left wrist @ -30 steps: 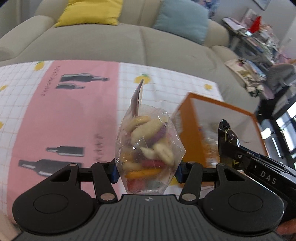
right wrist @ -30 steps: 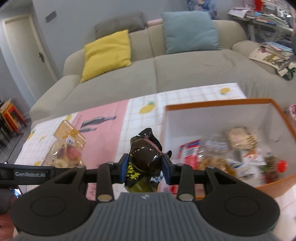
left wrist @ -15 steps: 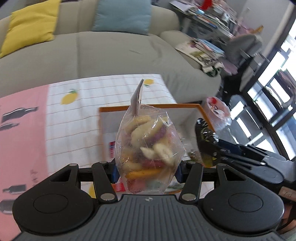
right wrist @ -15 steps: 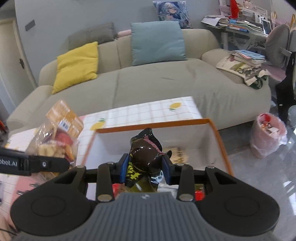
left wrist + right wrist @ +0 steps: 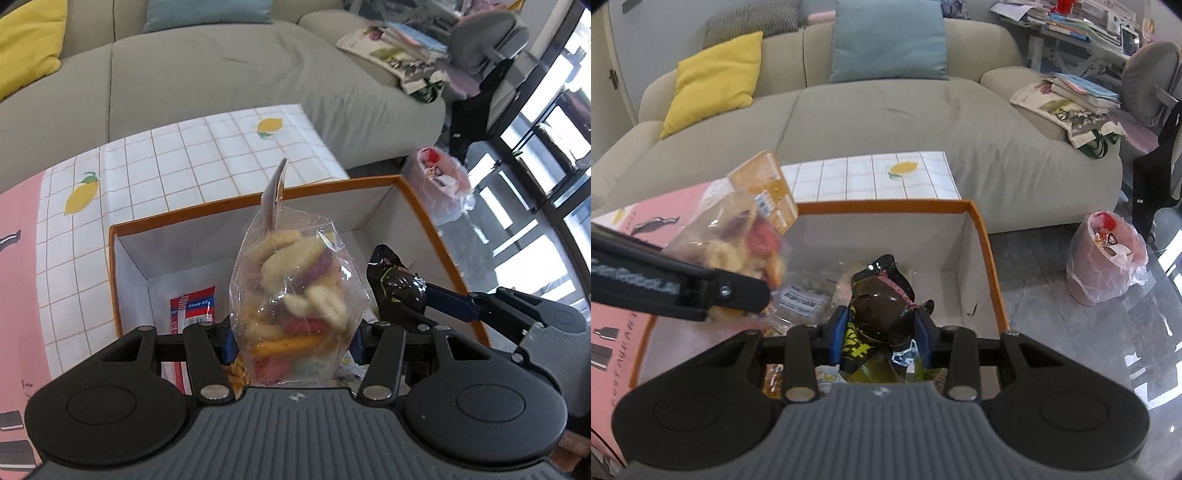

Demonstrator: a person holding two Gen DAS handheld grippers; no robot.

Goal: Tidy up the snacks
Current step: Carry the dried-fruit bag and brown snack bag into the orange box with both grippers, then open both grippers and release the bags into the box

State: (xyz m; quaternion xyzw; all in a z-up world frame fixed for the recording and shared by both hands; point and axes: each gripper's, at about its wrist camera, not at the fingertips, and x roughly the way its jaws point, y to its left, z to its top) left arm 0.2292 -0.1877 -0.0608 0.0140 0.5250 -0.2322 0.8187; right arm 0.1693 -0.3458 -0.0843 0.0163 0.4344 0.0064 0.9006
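My left gripper (image 5: 291, 341) is shut on a clear bag of colourful chips (image 5: 295, 295) and holds it above the orange-rimmed white box (image 5: 236, 201). The bag also shows in the right wrist view (image 5: 738, 236). My right gripper (image 5: 881, 334) is shut on a dark brown snack packet (image 5: 881, 310) over the same box (image 5: 982, 236); the packet also shows in the left wrist view (image 5: 397, 286). Several snack packs lie in the box, among them a red and white pack (image 5: 192, 306).
The box stands at the right end of a table covered with a lemon-print and pink cloth (image 5: 155, 166). A beige sofa (image 5: 886, 122) with yellow and blue cushions is behind. A pink-lined waste bin (image 5: 1104, 254) stands on the floor to the right.
Both grippers have moved right from over the tablecloth to above the open box, each still holding its snack. The box interior now fills the middle of both views.
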